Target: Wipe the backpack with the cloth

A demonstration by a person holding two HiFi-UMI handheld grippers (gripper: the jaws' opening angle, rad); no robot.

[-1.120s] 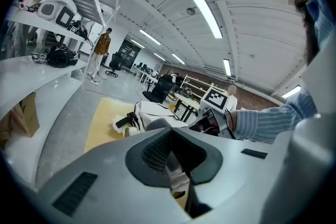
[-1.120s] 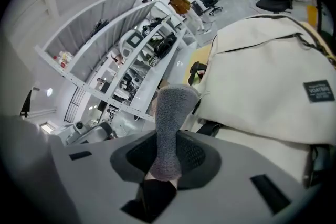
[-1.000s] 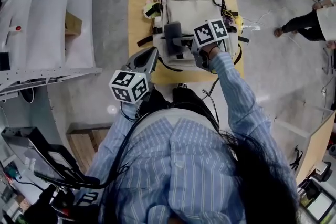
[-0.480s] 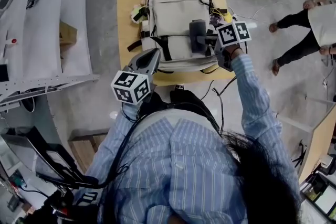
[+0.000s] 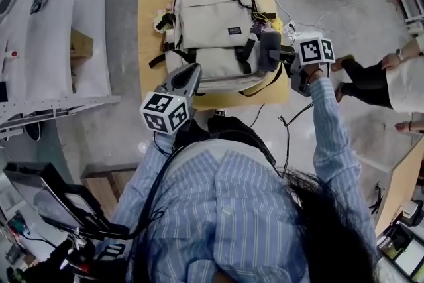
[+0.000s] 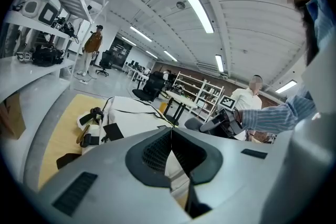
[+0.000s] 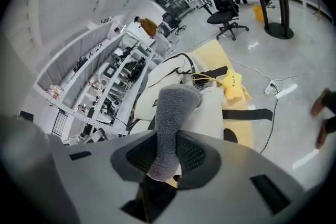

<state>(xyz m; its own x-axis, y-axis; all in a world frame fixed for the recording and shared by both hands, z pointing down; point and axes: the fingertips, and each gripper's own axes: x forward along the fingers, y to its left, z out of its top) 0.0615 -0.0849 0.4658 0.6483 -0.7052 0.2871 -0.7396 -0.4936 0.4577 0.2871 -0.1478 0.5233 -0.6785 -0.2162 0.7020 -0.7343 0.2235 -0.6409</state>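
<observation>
Right gripper (image 5: 283,57), jaws pinching the grey cloth (image 5: 269,50), had swept to the edge of the backpack (image 5: 209,23) ahead, likely ending a stroke; left gripper (image 5: 190,73) kept its jaws pressed together.

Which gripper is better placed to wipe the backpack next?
Right. The right gripper is shut on the cloth beside the backpack; the left gripper is shut and empty.
</observation>
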